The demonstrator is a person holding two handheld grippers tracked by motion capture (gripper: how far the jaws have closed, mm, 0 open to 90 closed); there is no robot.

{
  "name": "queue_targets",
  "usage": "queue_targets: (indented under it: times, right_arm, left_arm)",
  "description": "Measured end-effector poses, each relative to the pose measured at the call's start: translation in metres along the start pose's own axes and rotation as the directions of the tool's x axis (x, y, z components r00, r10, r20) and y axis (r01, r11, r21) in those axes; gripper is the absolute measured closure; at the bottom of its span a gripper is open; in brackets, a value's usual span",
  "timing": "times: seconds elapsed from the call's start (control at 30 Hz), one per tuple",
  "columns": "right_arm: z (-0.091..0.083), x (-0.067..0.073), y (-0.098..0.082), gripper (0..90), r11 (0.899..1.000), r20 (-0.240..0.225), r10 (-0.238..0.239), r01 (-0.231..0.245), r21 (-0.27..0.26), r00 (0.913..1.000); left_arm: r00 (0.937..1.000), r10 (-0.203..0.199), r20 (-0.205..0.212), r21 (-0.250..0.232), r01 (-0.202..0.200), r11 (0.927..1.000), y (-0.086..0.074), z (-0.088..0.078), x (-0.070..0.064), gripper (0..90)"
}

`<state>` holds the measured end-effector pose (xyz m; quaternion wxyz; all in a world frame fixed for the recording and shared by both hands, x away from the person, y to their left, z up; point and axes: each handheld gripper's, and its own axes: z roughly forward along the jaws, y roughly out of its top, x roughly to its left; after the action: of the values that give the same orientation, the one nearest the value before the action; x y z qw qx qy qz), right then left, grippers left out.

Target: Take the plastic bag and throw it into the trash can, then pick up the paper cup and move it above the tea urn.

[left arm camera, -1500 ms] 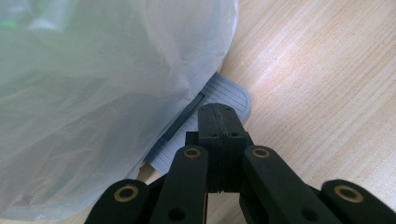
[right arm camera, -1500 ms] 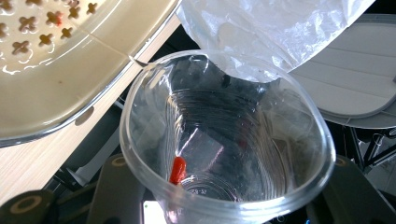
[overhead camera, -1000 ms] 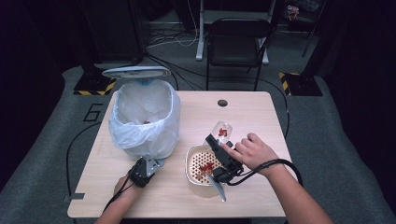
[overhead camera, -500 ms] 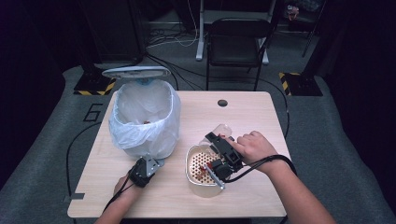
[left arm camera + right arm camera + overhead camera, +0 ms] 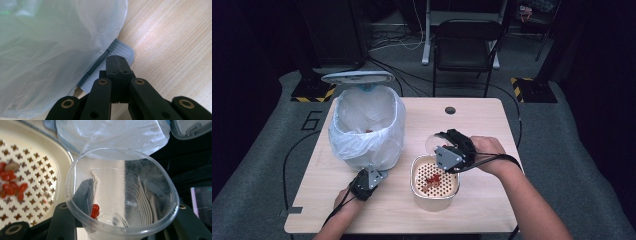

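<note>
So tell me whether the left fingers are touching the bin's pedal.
Touching. The left gripper view shows the shut fingers lying on the grey pedal beneath the bin bag, with no gap visible.

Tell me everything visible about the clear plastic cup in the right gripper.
The clear plastic cup is thin, see-through and ribbed, with a rolled rim. The right gripper holds it tilted above the strainer's edge, its jaws clamped on the sides. It is nearly empty: one small red piece clings inside near the bottom.
</note>
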<state>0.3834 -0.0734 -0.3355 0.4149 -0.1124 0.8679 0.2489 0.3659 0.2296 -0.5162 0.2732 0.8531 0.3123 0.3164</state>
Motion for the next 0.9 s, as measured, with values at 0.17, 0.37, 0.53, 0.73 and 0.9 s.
queue_targets:
  times: [0.17, 0.37, 0.53, 0.73, 0.9]
  right_arm:
    - [0.0, -0.018, -0.008, 47.4, 0.986, -0.026, 0.156, -0.157, -0.046, 0.9874]
    - [0.001, -0.04, -0.013, 47.1, 0.938, -0.072, 0.339, -0.343, -0.053, 0.9379]
    - [0.002, -0.056, -0.014, 47.0, 0.878, -0.12, 0.463, -0.473, -0.076, 0.8781]
    - [0.0, -0.07, -0.011, 47.1, 0.788, -0.2, 0.581, -0.607, -0.106, 0.789]
    - [0.001, -0.079, -0.005, 47.1, 0.741, -0.245, 0.626, -0.663, -0.108, 0.7401]
  left_arm:
    - [1.0, -0.002, 0.0, 0.0, 0.002, 1.0, 0.0, 0.0, 0.0, 90.0]
    - [1.0, -0.002, -0.007, -0.004, 0.002, 1.0, 0.0, 0.0, 0.0, 90.0]
    - [1.0, -0.003, 0.002, -0.002, 0.003, 1.0, 0.0, 0.0, 0.0, 90.0]
    - [1.0, -0.002, 0.003, 0.001, 0.002, 1.0, 0.0, 0.0, 0.001, 90.0]
    - [0.9999, -0.011, -0.008, -0.009, 0.011, 0.9999, 0.0, 0.0, -0.001, 90.0]
